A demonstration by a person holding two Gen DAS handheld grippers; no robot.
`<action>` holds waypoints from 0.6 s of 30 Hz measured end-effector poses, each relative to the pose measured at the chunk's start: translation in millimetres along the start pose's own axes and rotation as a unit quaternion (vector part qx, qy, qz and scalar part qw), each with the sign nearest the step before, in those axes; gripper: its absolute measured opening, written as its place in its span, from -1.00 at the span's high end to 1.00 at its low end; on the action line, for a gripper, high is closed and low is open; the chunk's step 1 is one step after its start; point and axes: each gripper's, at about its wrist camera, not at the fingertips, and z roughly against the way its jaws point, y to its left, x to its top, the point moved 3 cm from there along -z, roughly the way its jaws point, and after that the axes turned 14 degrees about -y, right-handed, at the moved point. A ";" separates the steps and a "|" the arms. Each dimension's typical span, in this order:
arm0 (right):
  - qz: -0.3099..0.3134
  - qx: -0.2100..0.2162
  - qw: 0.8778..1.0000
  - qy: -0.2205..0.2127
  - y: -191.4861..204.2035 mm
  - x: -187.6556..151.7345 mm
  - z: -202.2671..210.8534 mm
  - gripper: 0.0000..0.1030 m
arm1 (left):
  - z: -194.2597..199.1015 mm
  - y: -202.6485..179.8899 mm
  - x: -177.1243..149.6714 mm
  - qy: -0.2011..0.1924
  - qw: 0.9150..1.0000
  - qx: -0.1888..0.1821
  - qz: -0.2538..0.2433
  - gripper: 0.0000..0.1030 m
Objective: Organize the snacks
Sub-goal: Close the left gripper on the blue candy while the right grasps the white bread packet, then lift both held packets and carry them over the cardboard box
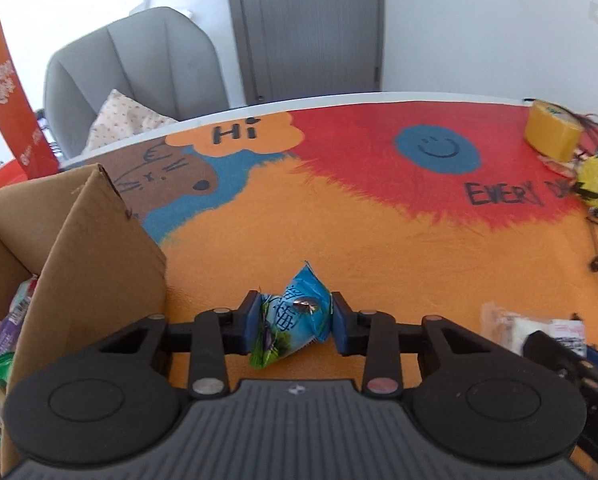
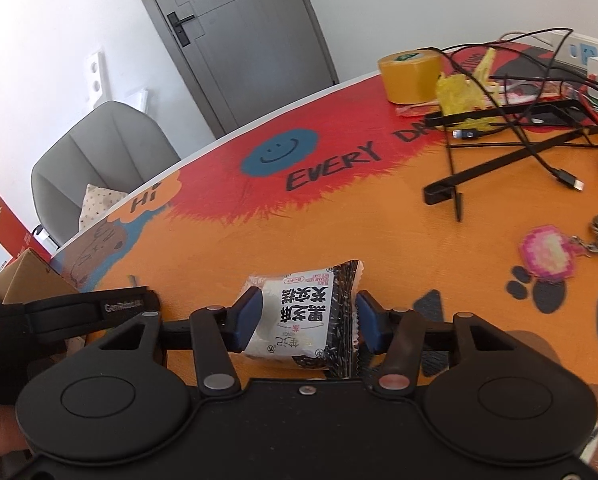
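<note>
Left claw (image 1: 292, 322) pinching blue snack packet (image 1: 299, 316) on both sides, packet low over table (image 1: 379, 248). Cardboard box (image 1: 99, 248) just left of it, open top, snacks already inside. Right claw (image 2: 305, 318) clamped across short side of rice cake packet (image 2: 303, 320), long axis pointing away; farther from box.

A candy packet (image 1: 295, 316) is clamped between the left gripper (image 1: 293, 320) pads, on the table mat (image 1: 379, 240). A cardboard box (image 1: 79, 260) stands to its left. A rice cake packet (image 2: 303, 316) is pinched in the right gripper (image 2: 305, 320); a tape roll (image 2: 411, 76) sits far behind.
</note>
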 end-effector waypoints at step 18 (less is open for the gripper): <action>0.076 -0.049 0.996 0.004 28.4 -8.7 -12.8 -0.71 | 29.0 20.6 9.9 -0.020 0.997 -0.053 0.049 0.53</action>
